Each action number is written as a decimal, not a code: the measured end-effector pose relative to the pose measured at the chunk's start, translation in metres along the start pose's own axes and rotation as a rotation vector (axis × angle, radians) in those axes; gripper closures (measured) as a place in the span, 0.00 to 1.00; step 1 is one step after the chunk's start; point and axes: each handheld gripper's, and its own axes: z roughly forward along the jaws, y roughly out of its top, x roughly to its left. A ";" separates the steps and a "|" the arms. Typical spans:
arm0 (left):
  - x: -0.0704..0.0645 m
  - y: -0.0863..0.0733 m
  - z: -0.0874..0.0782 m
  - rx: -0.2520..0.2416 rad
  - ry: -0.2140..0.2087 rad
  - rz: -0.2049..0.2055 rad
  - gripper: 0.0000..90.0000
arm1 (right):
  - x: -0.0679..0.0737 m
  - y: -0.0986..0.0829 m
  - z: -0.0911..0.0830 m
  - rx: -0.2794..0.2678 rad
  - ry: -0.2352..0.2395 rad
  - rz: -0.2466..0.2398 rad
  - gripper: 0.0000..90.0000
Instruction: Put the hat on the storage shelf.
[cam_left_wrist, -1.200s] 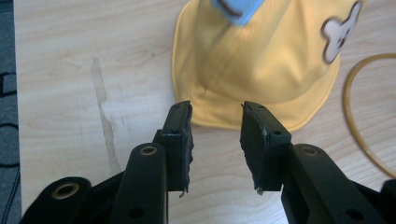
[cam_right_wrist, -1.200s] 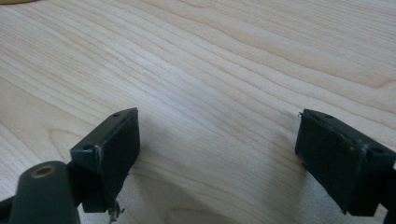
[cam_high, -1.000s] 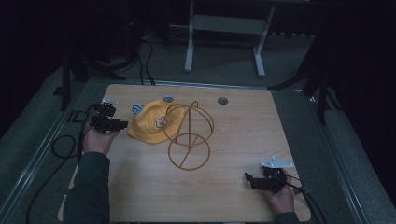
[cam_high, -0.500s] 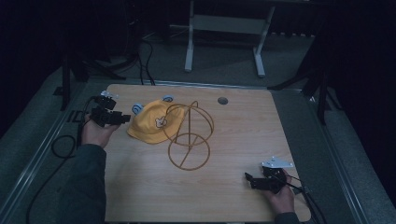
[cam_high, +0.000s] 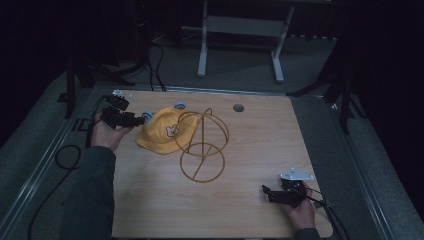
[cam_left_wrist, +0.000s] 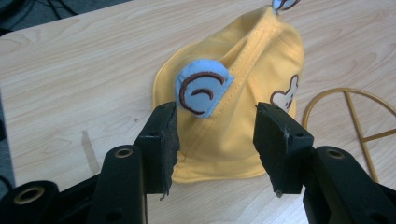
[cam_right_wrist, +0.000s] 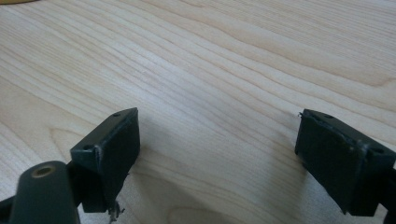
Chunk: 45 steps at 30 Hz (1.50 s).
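A yellow cap (cam_high: 163, 131) with blue round ears and a small bear patch lies flat on the wooden table (cam_high: 260, 135), left of centre. My left gripper (cam_high: 134, 120) sits at the cap's left edge, open. In the left gripper view the open jaws frame the cap (cam_left_wrist: 243, 93) and its blue ear (cam_left_wrist: 201, 86), a little short of the ear, nothing between them. A gold wire stand (cam_high: 202, 145) with a ring base stands just right of the cap, its ring (cam_left_wrist: 355, 116) showing there too. My right gripper (cam_high: 267, 192) rests open near the table's front right, over bare wood (cam_right_wrist: 219, 84).
A small round grommet (cam_high: 238, 107) sits in the table's far edge. Black cables (cam_high: 67, 155) trail off the left side over the grey floor. A metal frame leg (cam_high: 202, 45) stands beyond the table. Bare wood spans the middle and right.
My left gripper has moved forward and right, from the table's left edge up to the cap's left side. The right gripper has stayed where it was.
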 end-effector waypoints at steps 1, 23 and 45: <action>0.000 0.000 0.000 0.000 0.000 0.000 0.55 | 0.000 0.000 0.000 0.000 0.000 0.000 0.15; -0.019 0.043 0.021 0.024 -0.010 0.119 0.35 | 0.000 0.000 0.000 0.001 0.001 0.001 0.15; -0.044 0.065 0.061 0.106 0.012 0.186 0.40 | 0.000 0.001 0.001 0.001 0.009 -0.004 0.15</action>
